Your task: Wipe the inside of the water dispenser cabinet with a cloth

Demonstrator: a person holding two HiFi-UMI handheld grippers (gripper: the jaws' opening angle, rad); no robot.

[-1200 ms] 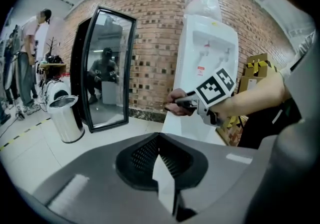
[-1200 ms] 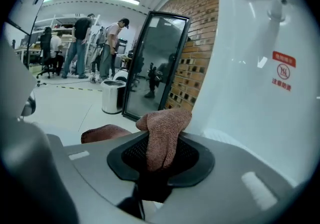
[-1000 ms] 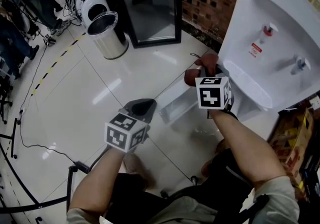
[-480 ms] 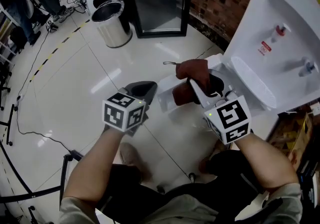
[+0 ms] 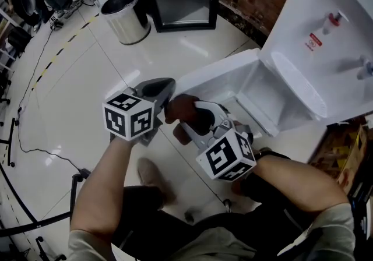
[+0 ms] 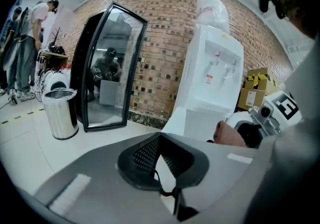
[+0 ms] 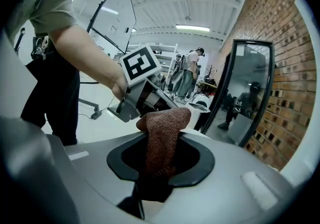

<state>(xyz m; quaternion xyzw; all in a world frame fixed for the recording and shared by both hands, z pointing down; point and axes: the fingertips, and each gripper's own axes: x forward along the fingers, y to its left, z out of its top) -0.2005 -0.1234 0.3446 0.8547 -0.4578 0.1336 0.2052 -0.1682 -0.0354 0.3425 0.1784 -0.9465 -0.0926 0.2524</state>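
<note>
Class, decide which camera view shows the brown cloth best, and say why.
The right gripper view: the cloth fills the centre, clamped between the jaws. The head view shows a small bunch; the left gripper view only a corner.

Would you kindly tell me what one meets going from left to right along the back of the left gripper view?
Steel bin, black-framed mirror, water dispenser, cardboard boxes.

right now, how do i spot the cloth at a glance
Find the white dispenser at right in the head view, its low cabinet door open. Below-left of that door, the right gripper is shut on the cloth: the only red-brown, fuzzy thing there.
</note>
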